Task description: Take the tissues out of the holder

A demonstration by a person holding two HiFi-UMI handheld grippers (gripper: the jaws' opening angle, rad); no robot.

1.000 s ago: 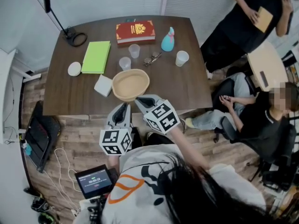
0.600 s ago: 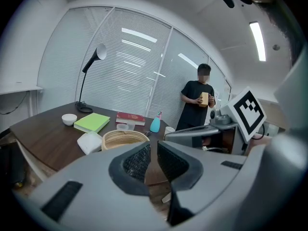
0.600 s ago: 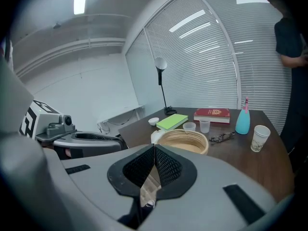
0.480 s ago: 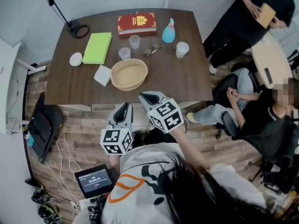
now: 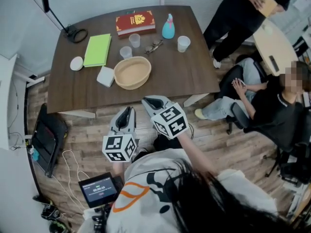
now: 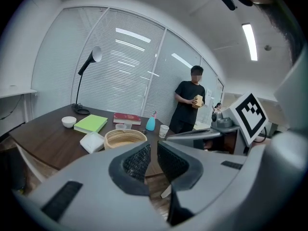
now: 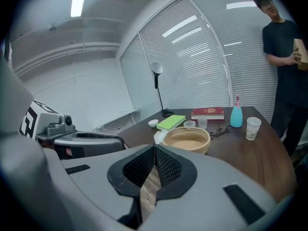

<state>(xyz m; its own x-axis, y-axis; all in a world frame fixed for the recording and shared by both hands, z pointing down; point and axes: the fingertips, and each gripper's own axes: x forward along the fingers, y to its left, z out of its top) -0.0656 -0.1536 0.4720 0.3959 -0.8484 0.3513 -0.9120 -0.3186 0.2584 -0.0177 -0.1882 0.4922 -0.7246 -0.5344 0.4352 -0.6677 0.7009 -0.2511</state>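
I find the tissue pack (image 5: 106, 75) lying flat on the dark wooden table (image 5: 189, 79), just left of the woven basket (image 5: 132, 72); I cannot tell whether the two touch. The pack is white and nearly square, so I read no clear long axis. It sits turned against the table's edges, with one corner pointing toward the near edge.

Both grippers hang over the plank floor (image 5: 228, 144) on my side of the table, well apart from the pack, and their tips aim at the near edge. The left gripper (image 5: 127, 111) has its jaws parted by a thin slit with nothing in it. The right gripper (image 5: 151, 101) has its pads pressed together at the tips and pinches nothing.

Farther back on the table I see a green book (image 5: 97, 50) and a small white bowl (image 5: 77, 63) to its left. Near the far edge are a red book (image 5: 135, 23) and a blue spray bottle (image 5: 168, 29). There is also a paper cup (image 5: 183, 43), two clear cups (one nearer the basket), and a pair of glasses (image 5: 154, 46). A lamp base (image 5: 75, 33) stands at the far left corner.

Slatted blinds cover the glass walls. One person in black (image 5: 245, 13) stands at the table's far right, and another (image 5: 267, 108) sits nearby.
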